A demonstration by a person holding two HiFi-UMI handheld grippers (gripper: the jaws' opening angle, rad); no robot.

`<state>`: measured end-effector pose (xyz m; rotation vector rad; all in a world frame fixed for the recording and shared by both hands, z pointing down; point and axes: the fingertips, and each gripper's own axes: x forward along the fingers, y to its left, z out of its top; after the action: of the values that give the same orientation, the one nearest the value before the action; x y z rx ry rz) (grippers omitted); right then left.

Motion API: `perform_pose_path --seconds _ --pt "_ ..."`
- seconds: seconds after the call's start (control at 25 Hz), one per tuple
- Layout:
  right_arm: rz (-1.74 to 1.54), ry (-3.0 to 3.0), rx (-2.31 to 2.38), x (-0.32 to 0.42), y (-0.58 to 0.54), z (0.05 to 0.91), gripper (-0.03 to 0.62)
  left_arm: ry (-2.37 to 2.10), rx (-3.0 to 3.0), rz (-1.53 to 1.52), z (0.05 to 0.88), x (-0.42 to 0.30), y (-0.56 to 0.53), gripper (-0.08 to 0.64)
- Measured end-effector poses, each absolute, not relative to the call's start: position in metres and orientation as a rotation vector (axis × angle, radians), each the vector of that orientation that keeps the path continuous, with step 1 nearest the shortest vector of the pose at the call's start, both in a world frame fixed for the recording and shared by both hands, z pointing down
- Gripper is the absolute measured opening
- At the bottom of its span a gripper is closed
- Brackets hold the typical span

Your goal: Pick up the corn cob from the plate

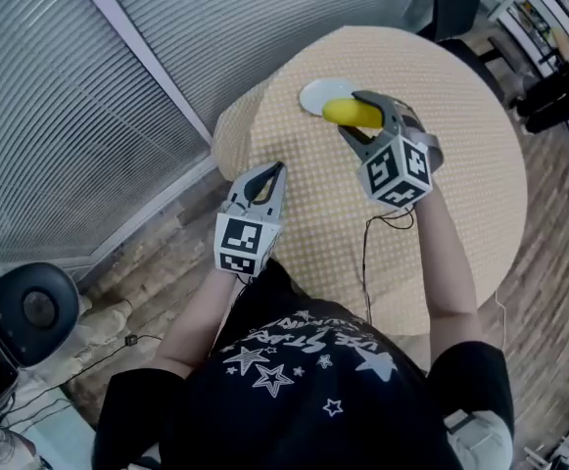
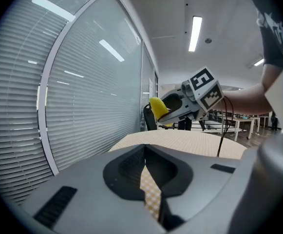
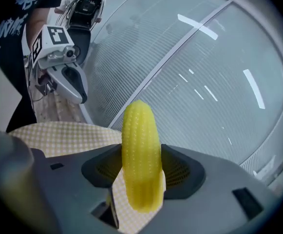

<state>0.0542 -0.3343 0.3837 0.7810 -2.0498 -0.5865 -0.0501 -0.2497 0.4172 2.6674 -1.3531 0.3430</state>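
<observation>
A yellow corn cob point(image 1: 352, 114) point(image 3: 140, 160) is clamped between the jaws of my right gripper point(image 1: 365, 117) point(image 3: 141, 172), lifted above the round table. It stands on end across the jaws in the right gripper view. Beyond it lies the small white plate point(image 1: 317, 94), bare on the checked tablecloth. My left gripper point(image 1: 269, 178) point(image 2: 146, 177) hovers over the table's near left edge with its jaws together and nothing in them. In the left gripper view the corn cob point(image 2: 158, 108) shows ahead, held by the right gripper point(image 2: 168, 112).
The round table point(image 1: 460, 164) carries a yellow checked cloth. Slatted blinds point(image 1: 69, 116) line the curved window to the left. A black chair point(image 1: 29, 306) stands at lower left on the wooden floor. A cable point(image 1: 367, 253) hangs from the right gripper.
</observation>
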Motion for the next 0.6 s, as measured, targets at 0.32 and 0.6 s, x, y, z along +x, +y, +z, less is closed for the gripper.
perform_pose_path --seconds 0.32,0.6 --pt "-0.528 -2.236 0.957 0.077 -0.235 0.346 0.252 -1.416 2.697 0.285 0.390 -0.034 -0.181 0.006" --pt "-0.428 -2.379 1.036 0.105 -0.145 0.340 0.252 -1.454 2.708 0.252 0.369 -0.010 -0.113 0.006"
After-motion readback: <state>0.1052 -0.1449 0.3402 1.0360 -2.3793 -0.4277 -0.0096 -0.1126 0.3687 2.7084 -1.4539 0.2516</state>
